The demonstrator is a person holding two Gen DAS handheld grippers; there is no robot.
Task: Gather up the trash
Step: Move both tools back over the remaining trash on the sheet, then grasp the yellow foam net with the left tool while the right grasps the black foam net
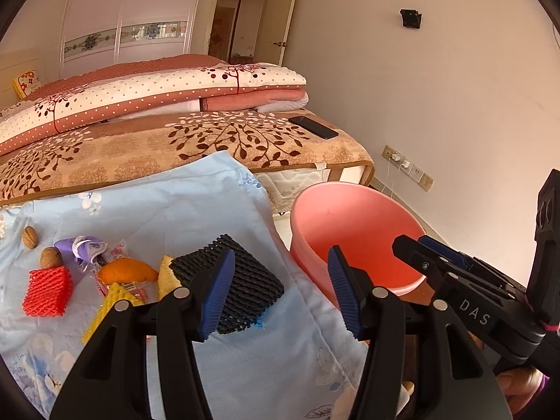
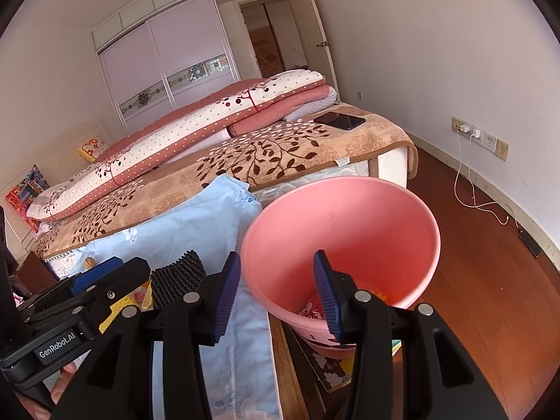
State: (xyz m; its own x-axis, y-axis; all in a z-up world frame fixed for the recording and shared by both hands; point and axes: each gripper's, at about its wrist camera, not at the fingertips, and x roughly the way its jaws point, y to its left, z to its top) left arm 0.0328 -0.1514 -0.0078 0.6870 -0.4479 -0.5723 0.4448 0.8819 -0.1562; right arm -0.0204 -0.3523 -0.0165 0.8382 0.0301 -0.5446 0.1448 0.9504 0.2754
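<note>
The black foam net (image 1: 241, 280) is partly hidden behind the left gripper (image 1: 283, 290), whose jaws stand wide and empty. The pink bucket (image 2: 350, 210) bottom is largely masked by the right gripper (image 2: 276, 294), likewise parted, nothing held.

White letters "DAS" stand on the black body of the right gripper (image 1: 434, 259), seen right of the left tongs. "GenRobot.AI" stands on the left gripper (image 2: 115, 276), left of the right tongs.

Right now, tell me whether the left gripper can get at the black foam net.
Probably yes. The left gripper is open and empty, and the black foam net lies uncovered on the blue cloth just ahead of its fingers, slightly left. Nothing lies on top of it.
</note>
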